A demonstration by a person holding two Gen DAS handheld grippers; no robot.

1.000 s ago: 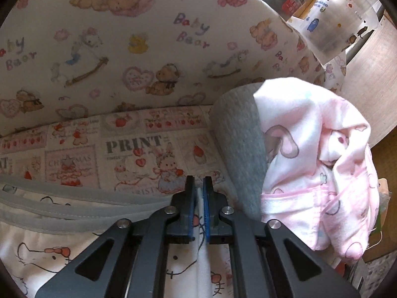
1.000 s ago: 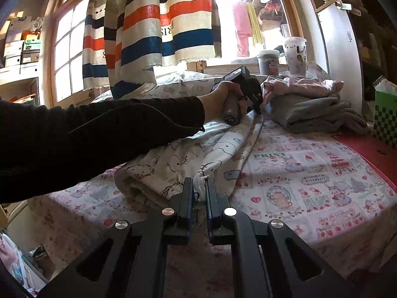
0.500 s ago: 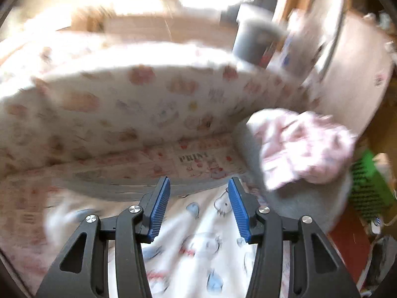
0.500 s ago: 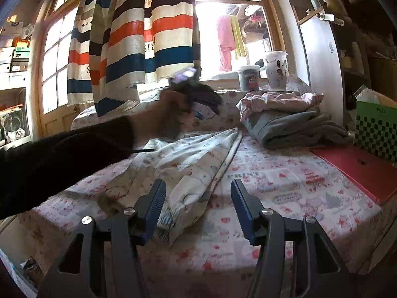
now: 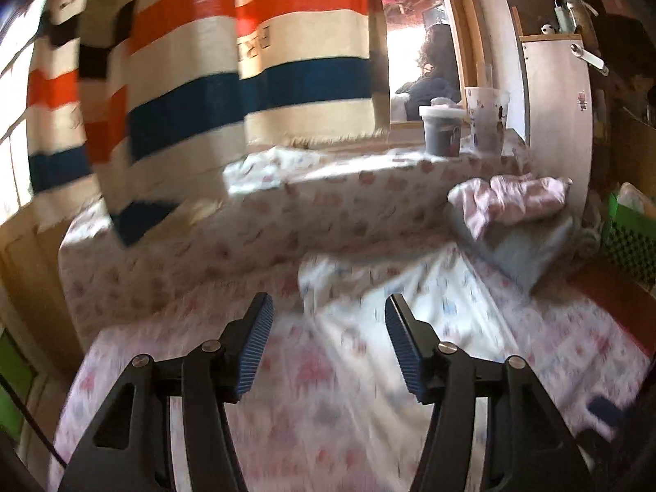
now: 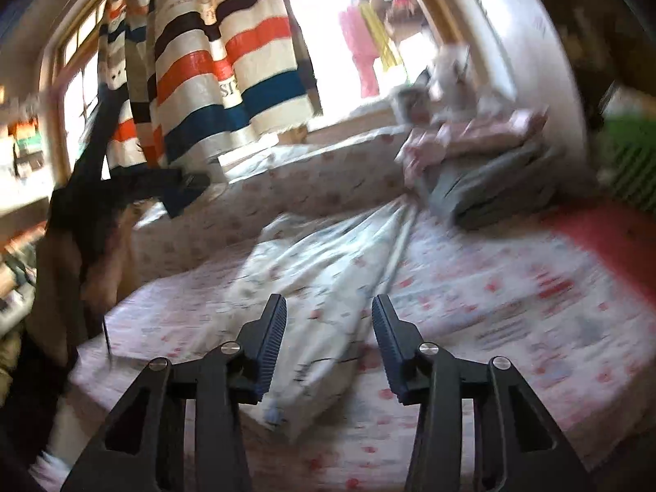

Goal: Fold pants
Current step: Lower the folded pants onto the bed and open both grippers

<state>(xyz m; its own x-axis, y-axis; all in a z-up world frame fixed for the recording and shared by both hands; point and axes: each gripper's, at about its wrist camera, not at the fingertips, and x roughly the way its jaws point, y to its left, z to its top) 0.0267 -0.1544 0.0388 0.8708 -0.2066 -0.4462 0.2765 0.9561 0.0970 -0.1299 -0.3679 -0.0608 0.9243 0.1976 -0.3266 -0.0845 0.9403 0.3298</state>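
The white printed pants [image 6: 328, 270] lie flat on the patterned tablecloth [image 6: 512, 311], stretched from near my right gripper toward the folded pile at the back right. They also show in the left wrist view [image 5: 410, 311], blurred. My left gripper [image 5: 328, 324] is open and empty, raised above the table, with the pants ahead of it. My right gripper [image 6: 328, 320] is open and empty just above the near end of the pants. The left hand's gripper [image 6: 180, 188] shows at the left of the right wrist view.
A folded pile of grey cloth [image 6: 492, 188] with pink printed clothes [image 5: 512, 201] on top sits at the back right. A striped curtain [image 5: 246, 82] hangs at the window. Two cups [image 5: 463, 127] stand on the sill. A red sheet [image 6: 607, 242] and green box [image 5: 631, 242] lie right.
Both grippers opened and let go of the pants, then drew back and up. The pants now lie flat on the table. The left gripper has swung away leftward.
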